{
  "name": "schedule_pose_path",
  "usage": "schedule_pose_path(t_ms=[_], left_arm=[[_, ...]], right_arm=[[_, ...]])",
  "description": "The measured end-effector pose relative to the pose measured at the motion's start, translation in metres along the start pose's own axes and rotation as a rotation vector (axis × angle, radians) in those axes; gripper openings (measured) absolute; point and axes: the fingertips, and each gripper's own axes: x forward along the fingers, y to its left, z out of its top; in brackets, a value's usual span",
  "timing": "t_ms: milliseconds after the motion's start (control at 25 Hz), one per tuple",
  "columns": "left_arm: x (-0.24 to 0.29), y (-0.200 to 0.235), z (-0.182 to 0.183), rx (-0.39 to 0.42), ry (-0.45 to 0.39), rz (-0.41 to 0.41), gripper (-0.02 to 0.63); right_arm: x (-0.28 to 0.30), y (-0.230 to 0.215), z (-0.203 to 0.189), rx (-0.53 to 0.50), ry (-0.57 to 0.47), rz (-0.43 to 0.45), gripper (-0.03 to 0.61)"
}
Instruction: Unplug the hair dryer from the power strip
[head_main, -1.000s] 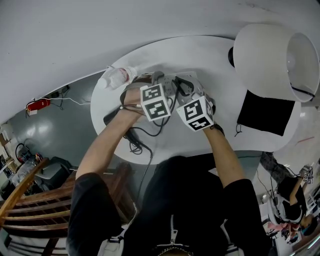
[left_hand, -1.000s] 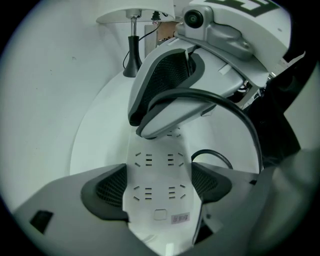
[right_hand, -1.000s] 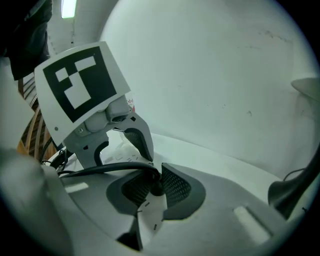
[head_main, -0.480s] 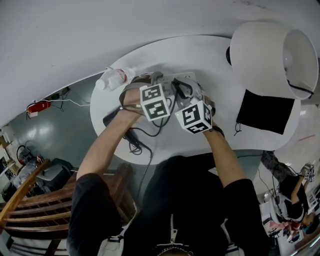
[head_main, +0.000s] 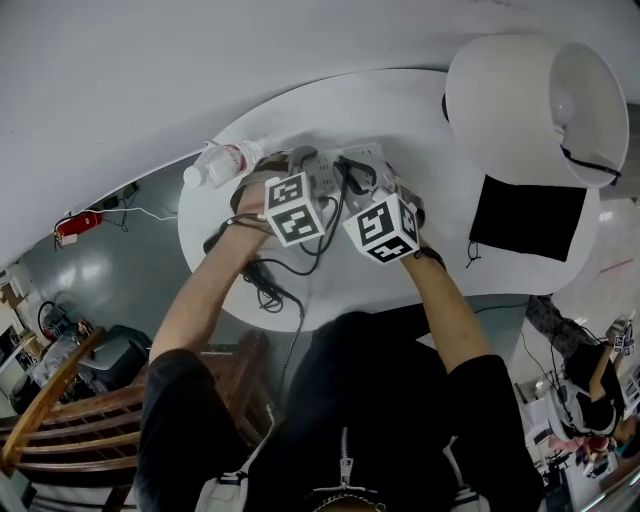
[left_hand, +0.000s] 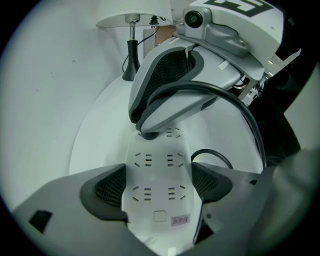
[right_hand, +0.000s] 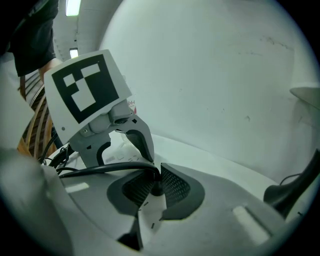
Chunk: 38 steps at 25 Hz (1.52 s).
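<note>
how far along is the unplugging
Done: the left gripper clamps the power strip. In hand: the right gripper jaws have just closed onto the black-corded plug. Left: the plug still looks seated in the strip, so it needs pulling out.

**Both hand-held grippers clamped, arms reaching forward**

Bare left forearm (head_main: 205, 290) and bare right forearm (head_main: 445, 300) stretch forward side by side over the table. The marker cubes (head_main: 290, 208) are close together.

The grey, dark-padded left hand-held gripper (left_hand: 159, 184) points steeply down, pads pressed on both long sides of the flat white power strip (left_hand: 159, 160).

The matching right hand-held gripper (right_hand: 151, 187) is tilted less steeply. Its jaws have just been closing and pinch the small black plug (right_hand: 156, 188).
</note>
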Motion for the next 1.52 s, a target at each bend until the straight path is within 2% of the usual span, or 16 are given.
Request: schedule_pose_path(t_ms=[240, 440, 680, 1080, 1280, 1520], left_arm=[[0.000, 0.001, 0.001, -0.014, 0.018, -0.006, 0.393], [0.003, -0.002, 0.002, 0.004, 0.042, -0.015, 0.394], [0.003, -0.003, 0.002, 0.035, 0.053, -0.005, 0.394], [0.005, -0.001, 0.002, 0.011, 0.076, -0.008, 0.396], [0.006, -0.003, 0.003, 0.032, 0.082, -0.012, 0.399], [0.005, -0.002, 0.005, 0.038, 0.066, 0.005, 0.399]], right_arm=[[-0.003, 0.000, 0.001, 0.016, -0.016, 0.000, 0.041], [-0.009, 0.004, -0.004, -0.019, -0.034, -0.052, 0.038], [-0.006, -0.004, 0.003, 0.086, -0.050, -0.017, 0.040], [-0.009, 0.001, -0.001, 0.005, -0.032, -0.070, 0.038], [-0.012, 0.004, -0.004, -0.014, -0.041, -0.091, 0.038], [-0.009, -0.006, 0.004, 0.048, -0.046, -0.059, 0.038]])
